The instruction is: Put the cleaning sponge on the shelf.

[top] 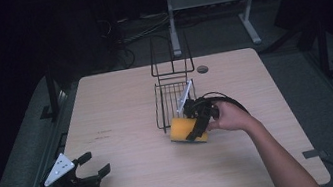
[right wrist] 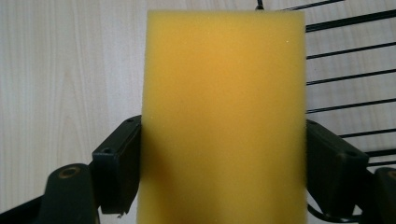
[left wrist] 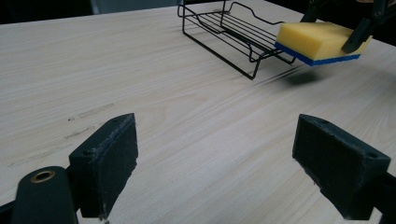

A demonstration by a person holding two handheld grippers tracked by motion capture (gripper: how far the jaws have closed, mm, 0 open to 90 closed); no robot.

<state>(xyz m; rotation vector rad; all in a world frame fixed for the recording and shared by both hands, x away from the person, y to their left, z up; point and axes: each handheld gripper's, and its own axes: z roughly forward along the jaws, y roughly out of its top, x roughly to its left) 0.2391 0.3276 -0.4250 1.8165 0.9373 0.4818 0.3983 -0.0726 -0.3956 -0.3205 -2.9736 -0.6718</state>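
A yellow sponge (top: 183, 129) with a blue underside is clamped across its width in the jaws of the right gripper (top: 198, 122), held just off the tabletop (top: 116, 106) at the near right corner of a black wire rack (top: 171, 102). In the left gripper view the sponge (left wrist: 314, 41) hangs clear of the wood with a shadow beneath it, level, blue face down, and its far edge seems to overlap the rack's (left wrist: 229, 32) near rim. In the right gripper view the sponge (right wrist: 223, 116) runs lengthways straight out from the jaws, which press its two long sides, and rack wires (right wrist: 345, 70) show just to its right. So the rack tray lies just beyond and beside the sponge, a short way further from the person, and the right hand (top: 231, 116) is by far the nearer one to it. The left gripper (top: 88, 174) rests well apart at the near left corner of the tabletop, its jaws spread wide and empty, aimed toward the rack. The tabletop is pale wood grain, bare apart from the rack, with a small round cable hole (top: 202, 69) near its far edge. The room beyond is dark, with table legs and cables on the floor
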